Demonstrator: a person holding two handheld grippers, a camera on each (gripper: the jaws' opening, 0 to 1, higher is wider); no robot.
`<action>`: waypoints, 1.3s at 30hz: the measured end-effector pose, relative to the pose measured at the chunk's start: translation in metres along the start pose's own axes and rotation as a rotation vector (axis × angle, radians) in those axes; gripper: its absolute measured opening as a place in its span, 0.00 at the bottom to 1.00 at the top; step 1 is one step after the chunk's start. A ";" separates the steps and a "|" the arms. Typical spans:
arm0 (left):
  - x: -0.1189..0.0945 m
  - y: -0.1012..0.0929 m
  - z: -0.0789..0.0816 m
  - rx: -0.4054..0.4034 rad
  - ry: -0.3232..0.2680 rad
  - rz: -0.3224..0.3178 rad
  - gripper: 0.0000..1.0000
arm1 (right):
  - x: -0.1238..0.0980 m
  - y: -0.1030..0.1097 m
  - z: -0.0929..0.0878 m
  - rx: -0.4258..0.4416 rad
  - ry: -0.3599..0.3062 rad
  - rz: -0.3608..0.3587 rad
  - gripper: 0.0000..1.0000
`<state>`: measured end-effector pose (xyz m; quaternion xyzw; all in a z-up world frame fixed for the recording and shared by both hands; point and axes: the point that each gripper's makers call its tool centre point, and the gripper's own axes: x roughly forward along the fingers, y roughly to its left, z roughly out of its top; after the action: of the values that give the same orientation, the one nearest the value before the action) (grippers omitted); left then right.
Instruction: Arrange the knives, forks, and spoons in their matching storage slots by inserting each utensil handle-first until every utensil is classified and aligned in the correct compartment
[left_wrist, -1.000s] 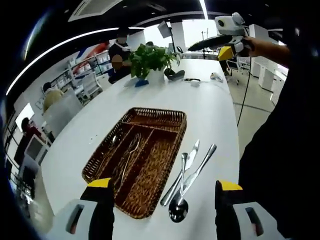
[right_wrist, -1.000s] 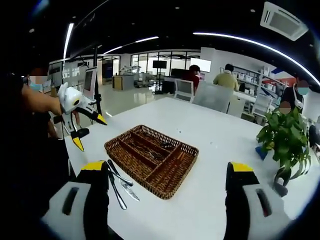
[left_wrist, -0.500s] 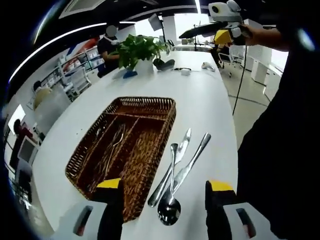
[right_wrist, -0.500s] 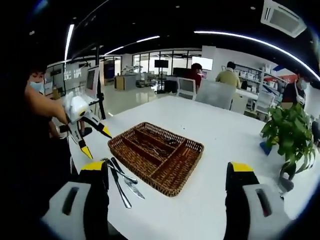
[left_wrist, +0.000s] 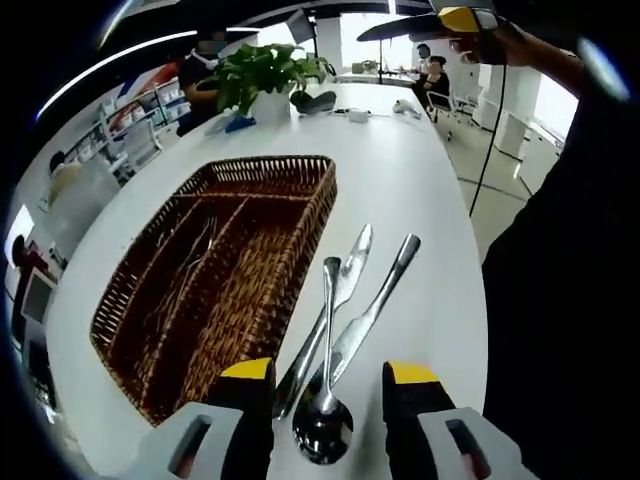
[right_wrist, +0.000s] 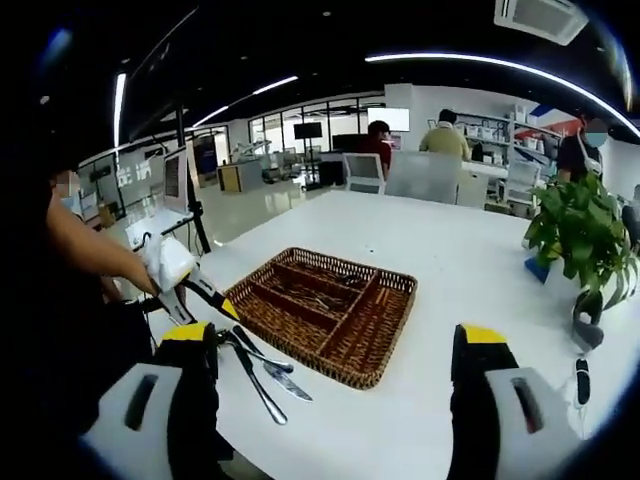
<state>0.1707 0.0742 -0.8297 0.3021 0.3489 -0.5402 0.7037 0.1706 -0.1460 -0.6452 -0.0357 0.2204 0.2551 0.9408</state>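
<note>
A brown wicker cutlery basket (left_wrist: 303, 235) with long compartments lies on the white table, with several utensils (left_wrist: 188, 262) inside. Beside it on the table lie a spoon (left_wrist: 325, 400) and two knives (left_wrist: 350, 278) (left_wrist: 385, 290). My left gripper (left_wrist: 328, 395) is low over them and open, the spoon's bowl lying between its yellow-tipped jaws. In the right gripper view, the basket (right_wrist: 392, 297) sits mid-table, the loose utensils (right_wrist: 262, 365) lie at its left, and the left gripper (right_wrist: 190, 285) hovers over them. My right gripper (right_wrist: 335, 365) is held high and open on nothing.
A potted plant (left_wrist: 262, 68) (right_wrist: 585, 225) stands at the table's far end with small items near it. The table's edge (left_wrist: 470, 300) runs close beside the knives, next to the person's dark clothing. People sit at desks in the background.
My left gripper has dropped toward the loose utensils, and its jaws have narrowed around the spoon's bowl. The right gripper has stayed up, shifting slightly.
</note>
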 end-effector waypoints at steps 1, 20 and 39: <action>0.001 0.001 0.000 -0.015 -0.009 0.000 0.40 | 0.000 0.001 0.000 0.008 0.001 0.006 0.99; 0.024 0.001 -0.019 0.013 0.083 -0.042 0.12 | -0.009 -0.004 -0.014 0.002 0.034 -0.040 0.99; 0.030 0.002 -0.022 0.069 0.111 -0.041 0.02 | -0.014 -0.006 -0.011 0.021 0.029 -0.050 0.98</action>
<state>0.1739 0.0761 -0.8666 0.3486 0.3746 -0.5485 0.6613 0.1582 -0.1600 -0.6493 -0.0352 0.2358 0.2287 0.9439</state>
